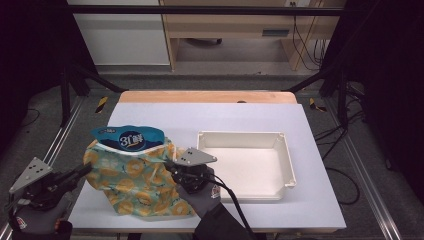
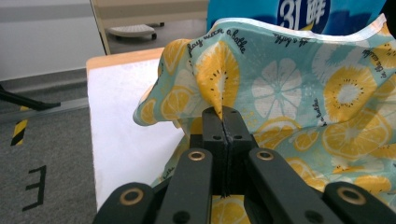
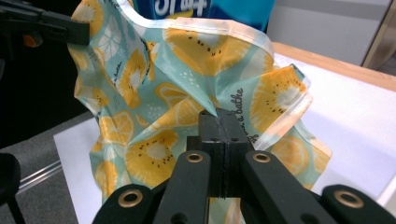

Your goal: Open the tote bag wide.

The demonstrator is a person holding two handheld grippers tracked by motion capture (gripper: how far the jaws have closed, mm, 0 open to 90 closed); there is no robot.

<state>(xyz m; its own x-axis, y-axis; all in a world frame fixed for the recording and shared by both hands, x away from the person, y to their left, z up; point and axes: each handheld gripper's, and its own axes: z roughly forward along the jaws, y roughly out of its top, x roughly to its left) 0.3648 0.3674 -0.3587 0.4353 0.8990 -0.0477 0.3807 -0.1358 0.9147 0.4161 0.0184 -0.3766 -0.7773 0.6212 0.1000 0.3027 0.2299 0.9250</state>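
A teal bag printed with yellow fruit slices [image 1: 135, 182] stands on the white table, with a blue packet [image 1: 128, 137] poking out of its top. My left gripper [image 1: 88, 168] is shut on a fold of the bag's left edge [image 2: 217, 79]. My right gripper [image 1: 170, 165] is shut on a fold of its right edge [image 3: 211, 105]. The blue packet [image 2: 299, 14] rises behind the cloth in the left gripper view, and it [image 3: 210, 9] also tops the bag in the right gripper view. The left gripper [image 3: 81, 32] shows at the upper left of the right gripper view.
An empty white tray [image 1: 286, 155] lies just right of the bag on the white table [image 1: 210, 117]. A wooden strip [image 1: 205, 96] runs along the table's far edge. Metal rails and cables flank the table on the floor.
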